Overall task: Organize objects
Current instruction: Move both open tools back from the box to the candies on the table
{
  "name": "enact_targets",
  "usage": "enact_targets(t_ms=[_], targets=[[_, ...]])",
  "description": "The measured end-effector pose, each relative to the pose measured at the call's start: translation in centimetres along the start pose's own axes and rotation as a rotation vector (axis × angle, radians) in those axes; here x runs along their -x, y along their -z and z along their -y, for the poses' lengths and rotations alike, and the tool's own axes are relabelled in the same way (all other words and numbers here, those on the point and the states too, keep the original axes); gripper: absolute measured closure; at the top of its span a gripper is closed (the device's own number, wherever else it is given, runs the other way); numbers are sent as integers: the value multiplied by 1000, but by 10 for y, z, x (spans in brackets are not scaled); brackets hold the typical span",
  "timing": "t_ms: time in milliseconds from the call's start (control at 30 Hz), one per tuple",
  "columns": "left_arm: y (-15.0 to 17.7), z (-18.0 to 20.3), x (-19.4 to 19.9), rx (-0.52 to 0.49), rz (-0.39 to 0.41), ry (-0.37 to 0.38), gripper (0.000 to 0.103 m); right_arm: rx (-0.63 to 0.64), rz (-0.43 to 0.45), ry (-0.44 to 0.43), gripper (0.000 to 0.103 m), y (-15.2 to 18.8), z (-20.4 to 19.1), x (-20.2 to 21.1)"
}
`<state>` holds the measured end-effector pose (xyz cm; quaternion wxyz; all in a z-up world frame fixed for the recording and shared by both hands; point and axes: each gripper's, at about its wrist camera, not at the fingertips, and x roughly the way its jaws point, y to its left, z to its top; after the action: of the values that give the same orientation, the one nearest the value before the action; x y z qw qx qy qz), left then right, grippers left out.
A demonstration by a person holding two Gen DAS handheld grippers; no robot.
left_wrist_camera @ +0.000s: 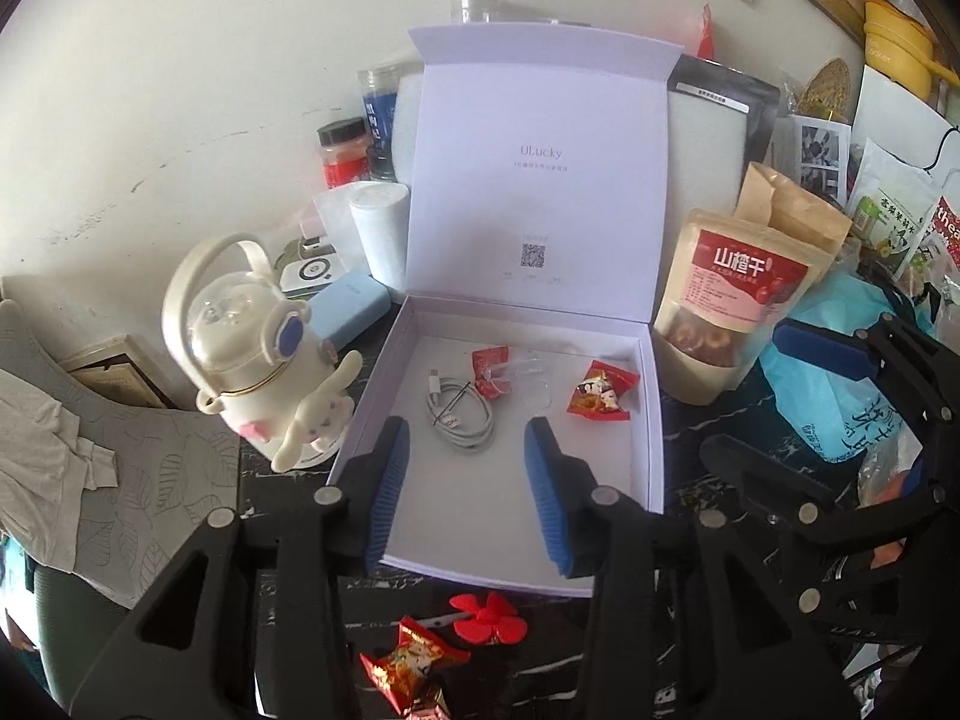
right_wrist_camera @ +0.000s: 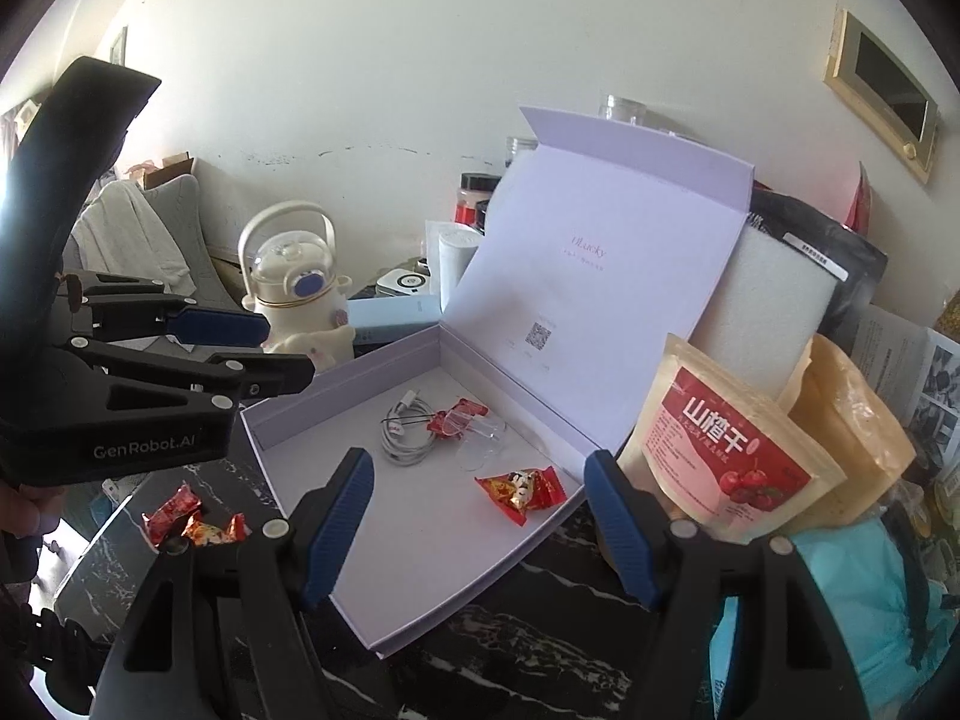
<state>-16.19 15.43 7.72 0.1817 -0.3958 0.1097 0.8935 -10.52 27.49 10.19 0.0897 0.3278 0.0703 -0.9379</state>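
A white gift box [left_wrist_camera: 654,420] [right_wrist_camera: 336,384] lies on the dark marble table with its lid upright. Inside it are a coiled white cable [left_wrist_camera: 462,414] [right_wrist_camera: 405,441], a large red candy [left_wrist_camera: 603,399] [right_wrist_camera: 522,492], a small red candy [left_wrist_camera: 489,369] [right_wrist_camera: 453,417] and a clear plastic piece [left_wrist_camera: 531,384] [right_wrist_camera: 480,444]. Outside the box, near its front edge, lie red candies [left_wrist_camera: 414,660] [right_wrist_camera: 192,519] and a red flower-shaped piece [left_wrist_camera: 489,618]. My left gripper [left_wrist_camera: 467,423] [right_wrist_camera: 288,345] hovers open over the box's front half, holding nothing. My right gripper [right_wrist_camera: 477,459] [left_wrist_camera: 744,393] is open and empty at the box's right side.
A white kettle-shaped bottle with a plush toy [left_wrist_camera: 258,354] stands left of the box, with a light blue case [left_wrist_camera: 354,312] and a white roll [left_wrist_camera: 381,234] behind it. Snack pouches [left_wrist_camera: 732,300] [right_wrist_camera: 720,456] and a blue plastic bag [left_wrist_camera: 840,396] crowd the right. Jars line the wall.
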Motion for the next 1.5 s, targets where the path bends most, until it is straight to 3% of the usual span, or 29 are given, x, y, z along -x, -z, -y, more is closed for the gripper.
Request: enact_targets(t_ms=[533,1067,1500], targets=[[39,0,58,36,40,-62,38,23,39,-7,28,22,-24,55],[97,-3,82,90,16,-91,34,55,18,-59,28,59,-55,76],[149,-18,82,141,-32,-99,34,61,-36,-112,28,90,-84,68]])
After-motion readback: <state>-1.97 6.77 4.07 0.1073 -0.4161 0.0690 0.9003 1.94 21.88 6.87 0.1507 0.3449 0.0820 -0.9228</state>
